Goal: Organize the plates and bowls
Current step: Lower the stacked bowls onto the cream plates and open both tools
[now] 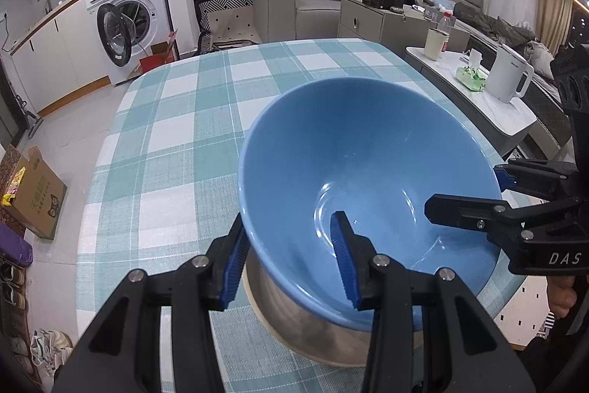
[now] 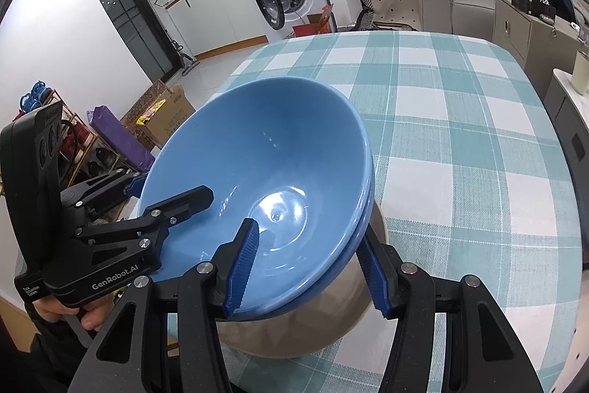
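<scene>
Two claws gripped the same stack of bowls, and everything here is placed relative to that stack. The blue bowl [image 1: 368, 164] sat tilted on top; in the right wrist view a second blue rim [image 2: 368, 205] showed just beneath its edge, so at least two blue bowls were nested, and under them stood a metal bowl [image 1: 294, 319] resting on the checked bench [image 1: 176, 142]. The left claw [image 1: 291, 260] was part-way closed across the near-left rim of the blue bowl, one ribbed blue pad against the outer wall and the other inside against the inner wall, so the rim was clamped between them. The right claw [image 2: 305, 267] held the rim at the stack's other side in the same way, its inner pad lying on the glossy inside and its outer pad pressed against the outside of the nested blue walls, just above the metal bowl. Each claw's opening was only as wide as the bowl wall it pinched. A hand [image 2: 66, 312] gripped the left claw's handle below and beside the stack. Beyond the stack, past the far edge of the bench, stood a washing machine [image 1: 129, 13] with its door open, and to the stack's right a white kettle [image 1: 510, 76] sat on a low side table.
</scene>
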